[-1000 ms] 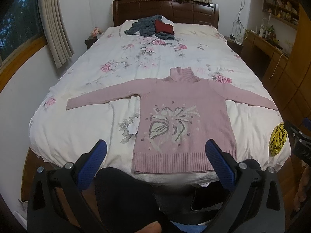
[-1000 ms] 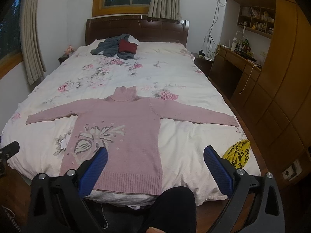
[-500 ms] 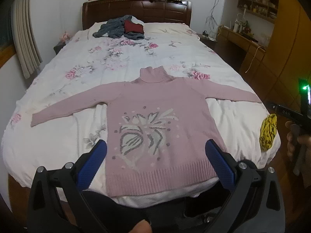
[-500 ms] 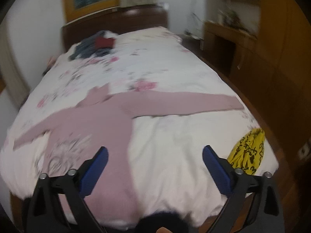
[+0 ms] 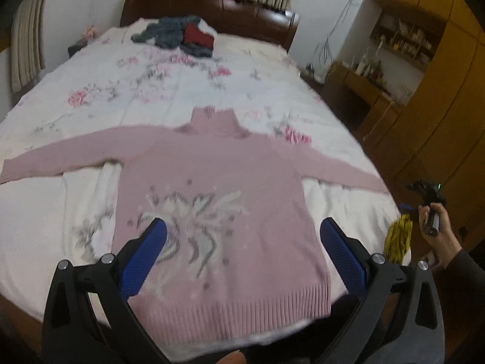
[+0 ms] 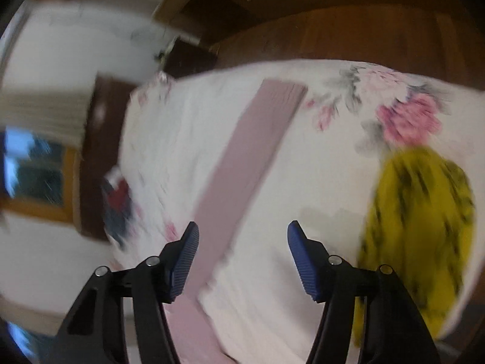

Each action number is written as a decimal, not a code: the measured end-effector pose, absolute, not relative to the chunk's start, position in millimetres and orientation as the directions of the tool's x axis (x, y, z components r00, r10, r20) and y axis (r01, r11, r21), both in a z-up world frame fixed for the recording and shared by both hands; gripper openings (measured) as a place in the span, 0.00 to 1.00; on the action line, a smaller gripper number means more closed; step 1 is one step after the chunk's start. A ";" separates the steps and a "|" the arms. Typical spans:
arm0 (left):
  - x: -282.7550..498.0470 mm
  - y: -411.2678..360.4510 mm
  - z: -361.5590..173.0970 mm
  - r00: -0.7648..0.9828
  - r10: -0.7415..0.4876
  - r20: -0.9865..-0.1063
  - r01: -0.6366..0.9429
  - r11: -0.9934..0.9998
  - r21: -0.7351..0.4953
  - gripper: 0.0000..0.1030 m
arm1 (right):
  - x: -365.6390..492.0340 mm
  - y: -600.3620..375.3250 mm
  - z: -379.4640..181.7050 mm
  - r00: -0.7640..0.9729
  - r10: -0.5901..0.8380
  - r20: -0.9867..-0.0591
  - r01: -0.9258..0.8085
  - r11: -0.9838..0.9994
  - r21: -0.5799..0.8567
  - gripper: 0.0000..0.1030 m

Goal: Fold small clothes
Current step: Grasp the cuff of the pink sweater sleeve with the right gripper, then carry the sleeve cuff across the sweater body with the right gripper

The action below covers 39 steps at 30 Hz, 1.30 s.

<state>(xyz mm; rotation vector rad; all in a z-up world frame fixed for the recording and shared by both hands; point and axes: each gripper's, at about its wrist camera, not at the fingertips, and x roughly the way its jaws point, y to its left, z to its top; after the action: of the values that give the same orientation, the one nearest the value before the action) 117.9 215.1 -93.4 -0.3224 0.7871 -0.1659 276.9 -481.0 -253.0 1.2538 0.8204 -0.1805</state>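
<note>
A pink turtleneck sweater point(image 5: 212, 188) with a pale flower pattern lies flat on the bed, sleeves spread wide. My left gripper point(image 5: 242, 242) hovers open over its lower body, nothing between the blue fingers. In the left wrist view a hand point(image 5: 436, 227) holds the right gripper's handle at the bed's right corner. My right gripper point(image 6: 242, 248) is open, tilted, just above the sweater's right sleeve point(image 6: 242, 157), whose cuff points away. That view is blurred.
A yellow patterned cloth point(image 5: 398, 238) point(image 6: 421, 230) lies at the bed's near right corner, beside the right gripper. A grey and red pile of clothes point(image 5: 178, 35) sits by the headboard point(image 5: 212, 9). Wooden cabinets point(image 5: 439, 97) and a desk line the right wall.
The left gripper moved forward over the sweater's body. The right gripper swung right and down, rolling sideways, to the right sleeve near the yellow cloth. Both stayed open.
</note>
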 end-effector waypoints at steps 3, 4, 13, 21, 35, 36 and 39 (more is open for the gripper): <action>134.9 209.2 -98.6 0.717 -0.238 -0.655 0.010 0.943 -0.332 0.98 | 301.9 -509.8 -269.9 0.741 0.282 -0.609 0.542 0.283 0.791 0.55; 141.4 206.9 -100.9 0.718 -0.235 -0.655 0.005 0.943 -0.333 0.98 | 308.9 -514.4 -274.2 0.741 0.283 -0.609 0.543 0.280 0.792 0.51; 174.7 182.3 -128.5 0.663 -0.270 -0.698 0.021 0.939 -0.344 0.97 | 369.1 -548.2 -322.4 0.684 0.241 -0.689 0.634 0.272 0.724 0.46; 192.9 186.1 -151.9 0.589 -0.315 -0.744 -0.009 0.918 -0.396 0.97 | 396.5 -551.4 -330.4 0.661 0.219 -0.717 0.630 0.356 0.690 0.39; 214.2 229.3 -164.4 0.517 -0.327 -0.791 -0.034 0.915 -0.401 0.97 | 433.8 -382.2 -165.8 0.722 0.190 -0.666 0.282 0.797 0.534 0.06; 215.5 230.5 -162.4 0.522 -0.335 -0.784 -0.027 0.913 -0.408 0.97 | 435.9 -356.0 -152.4 0.728 0.205 -0.654 0.243 0.815 0.526 0.06; 220.5 232.9 -156.1 0.529 -0.372 -0.763 -0.003 0.898 -0.440 0.97 | 439.8 -298.7 -131.0 0.734 0.235 -0.637 0.177 0.839 0.514 0.06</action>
<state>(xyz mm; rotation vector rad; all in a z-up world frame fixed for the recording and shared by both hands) 220.5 232.9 -156.1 -0.4172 0.9954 -0.2276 439.8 -298.7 -131.0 0.5881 0.7573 0.0337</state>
